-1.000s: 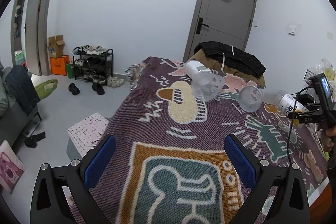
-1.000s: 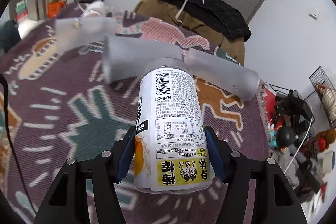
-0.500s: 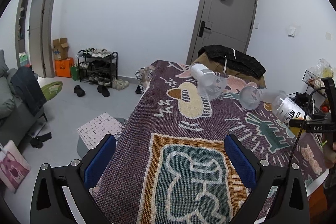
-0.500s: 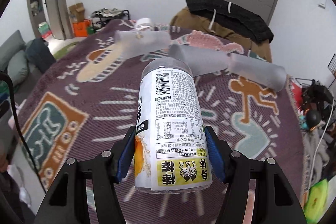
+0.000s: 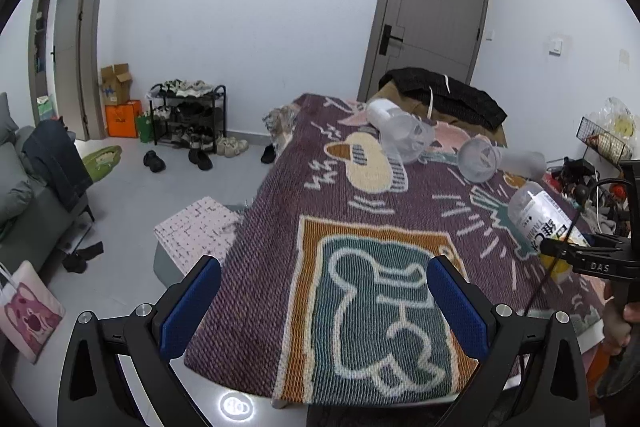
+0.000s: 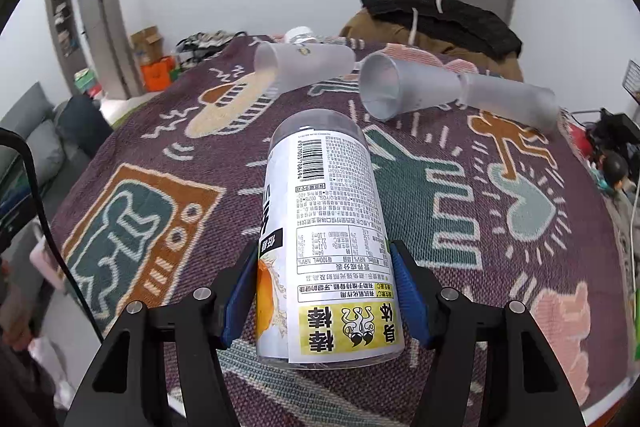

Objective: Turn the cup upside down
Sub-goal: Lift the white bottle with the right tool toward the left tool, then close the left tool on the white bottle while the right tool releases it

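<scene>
My right gripper [image 6: 324, 291] is shut on a clear cup with a white printed label [image 6: 326, 227], held on its side above the patterned blanket [image 6: 140, 195]; the cup also shows in the left wrist view [image 5: 540, 223]. Three frosted cups lie on their sides at the far end: one on the left [image 6: 304, 65], one in the middle [image 6: 404, 87], one on the right [image 6: 510, 103]. My left gripper [image 5: 324, 303] is open and empty above the near edge of the blanket [image 5: 280, 227].
A dark jacket on a brown pile [image 6: 440, 19] lies beyond the cups. A small bottle [image 6: 300, 35] lies behind the left cup. A pink stool [image 5: 196, 231], a shoe rack [image 5: 188, 115] and a sofa [image 5: 24, 187] stand to the left.
Both grippers have pulled back and up from the far end. The right gripper has carried the labelled cup away from the frosted cups, still held on its side.
</scene>
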The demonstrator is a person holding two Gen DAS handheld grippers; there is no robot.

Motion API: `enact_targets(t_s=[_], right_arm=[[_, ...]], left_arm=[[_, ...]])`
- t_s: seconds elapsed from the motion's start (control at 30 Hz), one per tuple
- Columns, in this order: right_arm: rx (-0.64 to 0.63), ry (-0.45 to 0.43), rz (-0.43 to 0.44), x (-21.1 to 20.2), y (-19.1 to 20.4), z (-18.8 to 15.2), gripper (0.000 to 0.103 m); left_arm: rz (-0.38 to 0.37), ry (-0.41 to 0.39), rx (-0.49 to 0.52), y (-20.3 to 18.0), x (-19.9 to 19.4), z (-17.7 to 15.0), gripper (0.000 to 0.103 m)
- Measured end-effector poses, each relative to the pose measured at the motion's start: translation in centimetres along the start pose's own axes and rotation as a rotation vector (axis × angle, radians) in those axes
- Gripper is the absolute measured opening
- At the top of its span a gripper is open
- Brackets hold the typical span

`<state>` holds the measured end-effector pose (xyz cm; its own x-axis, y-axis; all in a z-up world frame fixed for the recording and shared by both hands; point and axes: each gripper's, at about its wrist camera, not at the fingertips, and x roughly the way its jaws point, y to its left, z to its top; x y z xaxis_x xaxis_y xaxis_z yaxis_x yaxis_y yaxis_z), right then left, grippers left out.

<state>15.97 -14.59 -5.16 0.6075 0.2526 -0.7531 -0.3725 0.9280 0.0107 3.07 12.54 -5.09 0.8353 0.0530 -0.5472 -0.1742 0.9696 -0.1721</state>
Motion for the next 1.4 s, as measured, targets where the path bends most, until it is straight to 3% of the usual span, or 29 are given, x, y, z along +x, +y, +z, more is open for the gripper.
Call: enact_targets(t_s=[0.13,0.23,0.27,0.37,0.63,1.0,1.2,1.4], right_arm=[[0.028,0.063,0.028,2.5,-0.4,-1.1,0.064],[0.092,0.074,0.128,2.6,-1.3,-1.4,0.065],[0.101,0.061,0.154,2.2,-1.5,-1.4,0.069],[0.103,-0.006,0.178,0.2,-1.9,-1.5,0.096],[0.124,-0.070,0.207,-3.7,-4.5,-3.5,0.097],[0.100,-0.230,0.115,-7.2,-8.7,-7.7,0.097],[0.113,-0.277,0.094,-7.6,-10.8,-9.2,0.097],[0.203,-0.289,0.121,-7.4,-13.5,-10.2,0.097]], left_arm=[[-0.029,0.035,-0.028,-0.1,0.3,-0.5,0.103],[-0.064,0.025,-0.042,-0.8,0.0,0.0,0.103],[-0.063,0.023,-0.036,-1.2,-0.1,0.4,0.103],[-0.082,0.021,-0.020,-2.6,-0.1,1.4,0.103],[-0.159,0.047,0.038,-7.3,0.3,3.5,0.103],[-0.259,0.139,0.098,-14.0,3.0,5.7,0.103],[-0.268,0.197,0.126,-17.3,5.1,6.1,0.102],[-0.227,0.318,0.111,-19.2,9.0,5.9,0.102]])
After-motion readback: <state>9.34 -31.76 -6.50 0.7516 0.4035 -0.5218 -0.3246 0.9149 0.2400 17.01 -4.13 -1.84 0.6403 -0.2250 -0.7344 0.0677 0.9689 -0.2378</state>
